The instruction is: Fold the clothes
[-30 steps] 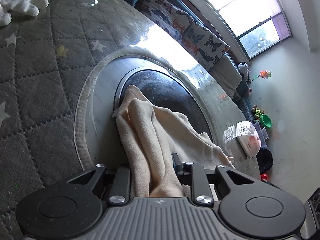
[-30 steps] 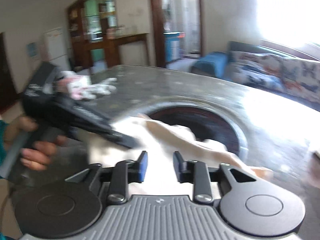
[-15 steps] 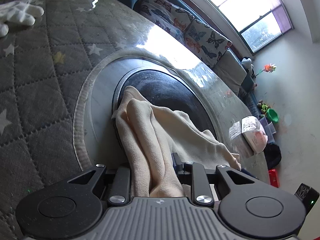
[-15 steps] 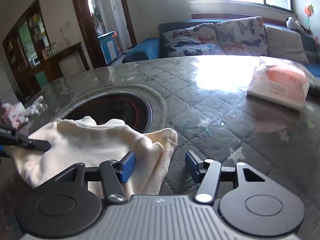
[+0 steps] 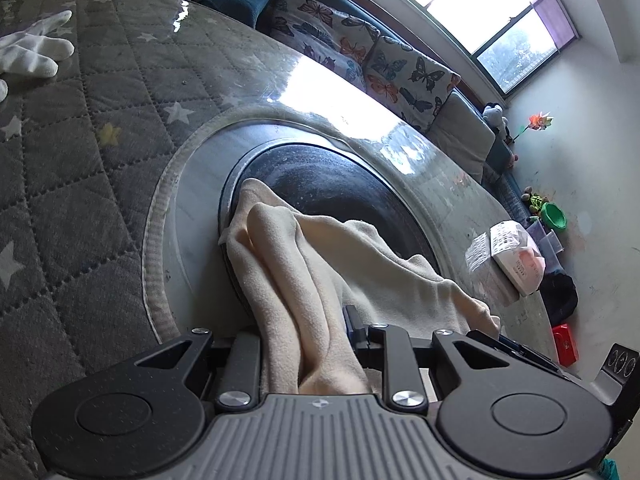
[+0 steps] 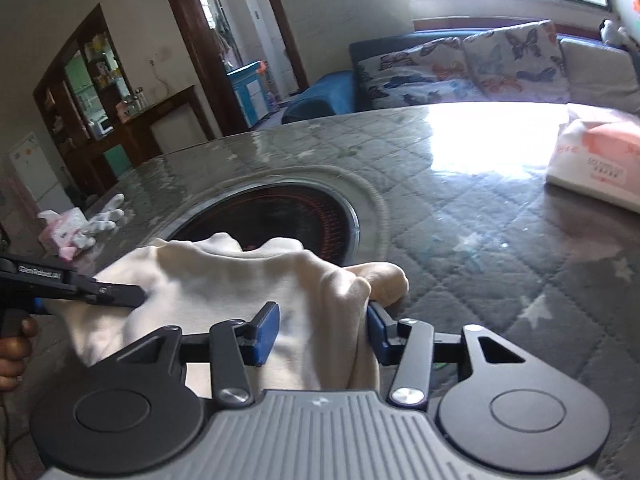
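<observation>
A cream cloth (image 5: pixel 320 256) lies bunched across the near rim of the dark round plate (image 5: pixel 344 184) set in the middle of the table. My left gripper (image 5: pixel 308 332) is shut on one end of it, and the fabric runs back between its fingers. In the right wrist view the same cloth (image 6: pixel 224 272) stretches from the left gripper (image 6: pixel 132 296) at the left to my right gripper (image 6: pixel 322 328). The right jaws are closing with the cloth's other end hanging loosely between the blue pads (image 6: pixel 266 332).
The table (image 6: pixel 500 248) has a grey quilted star cover under glass. White gloves (image 5: pixel 32 52) and a pink packet (image 6: pixel 60 232) lie at its far left, a tissue pack (image 6: pixel 600 160) at the right. A butterfly-cushion sofa (image 6: pixel 480 64) stands behind.
My right gripper swung round to the cloth's right end, came lower, and its jaws went wide and then narrowed around the fabric. My left gripper kept its hold and barely moved.
</observation>
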Available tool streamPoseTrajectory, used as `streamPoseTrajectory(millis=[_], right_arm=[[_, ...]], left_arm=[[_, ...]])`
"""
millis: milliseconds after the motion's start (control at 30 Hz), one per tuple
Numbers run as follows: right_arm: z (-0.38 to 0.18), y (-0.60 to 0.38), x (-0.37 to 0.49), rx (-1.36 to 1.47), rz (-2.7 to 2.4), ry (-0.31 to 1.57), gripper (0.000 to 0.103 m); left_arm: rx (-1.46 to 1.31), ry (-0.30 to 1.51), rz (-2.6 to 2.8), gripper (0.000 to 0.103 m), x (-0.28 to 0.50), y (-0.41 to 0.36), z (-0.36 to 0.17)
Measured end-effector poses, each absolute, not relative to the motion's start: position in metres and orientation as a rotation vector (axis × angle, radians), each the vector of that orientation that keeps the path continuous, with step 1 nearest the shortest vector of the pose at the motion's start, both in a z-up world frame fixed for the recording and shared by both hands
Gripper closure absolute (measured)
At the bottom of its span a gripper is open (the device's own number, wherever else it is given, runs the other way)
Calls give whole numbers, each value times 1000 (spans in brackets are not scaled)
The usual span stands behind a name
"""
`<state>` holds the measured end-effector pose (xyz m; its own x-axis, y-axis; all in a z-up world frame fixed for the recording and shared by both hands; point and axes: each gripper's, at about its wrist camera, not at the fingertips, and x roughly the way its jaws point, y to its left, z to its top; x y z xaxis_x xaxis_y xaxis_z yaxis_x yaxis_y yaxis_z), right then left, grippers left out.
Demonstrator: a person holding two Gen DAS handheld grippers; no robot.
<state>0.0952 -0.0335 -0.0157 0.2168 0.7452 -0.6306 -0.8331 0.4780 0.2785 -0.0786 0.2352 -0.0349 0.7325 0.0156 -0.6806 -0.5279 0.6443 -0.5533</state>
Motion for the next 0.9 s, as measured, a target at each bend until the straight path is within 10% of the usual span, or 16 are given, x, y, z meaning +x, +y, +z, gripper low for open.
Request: streamPoseTrajectory(millis=[900], right_arm=[[10,-62,81,-63,1072,680,91]], left_arm=[[-528,706,284,87,-49,197,5]])
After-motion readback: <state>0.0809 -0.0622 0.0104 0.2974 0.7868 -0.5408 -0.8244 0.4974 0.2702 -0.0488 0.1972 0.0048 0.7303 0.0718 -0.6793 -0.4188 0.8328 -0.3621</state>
